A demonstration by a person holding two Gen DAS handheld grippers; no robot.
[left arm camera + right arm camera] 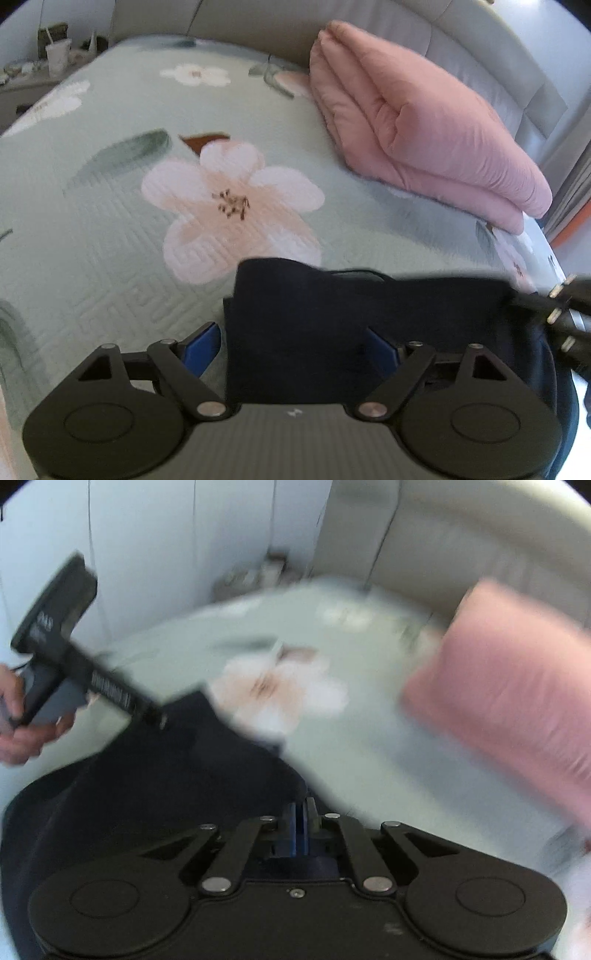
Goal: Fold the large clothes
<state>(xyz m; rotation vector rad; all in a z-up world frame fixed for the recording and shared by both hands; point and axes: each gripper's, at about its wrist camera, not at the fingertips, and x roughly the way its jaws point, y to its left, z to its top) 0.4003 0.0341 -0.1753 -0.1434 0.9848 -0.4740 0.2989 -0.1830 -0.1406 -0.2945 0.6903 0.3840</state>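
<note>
- Now the dark garment [306, 325] is seen low in the frame, on the bed [110, 229].
- Left tool [295, 347] is spread wide around cloth.
- Right tool [301, 825] is pinched closed on the garment's edge.
- Edges should be kept level while folded over.

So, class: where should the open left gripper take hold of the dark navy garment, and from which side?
Grip the dark navy garment at its folded edge lying between the left gripper fingers, coming in low from the near side; the right gripper already pinches another edge.

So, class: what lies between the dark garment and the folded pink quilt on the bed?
Only bare floral bedspread separates the dark garment from the pink quilt; the left wrist view shows it clearly.
</note>
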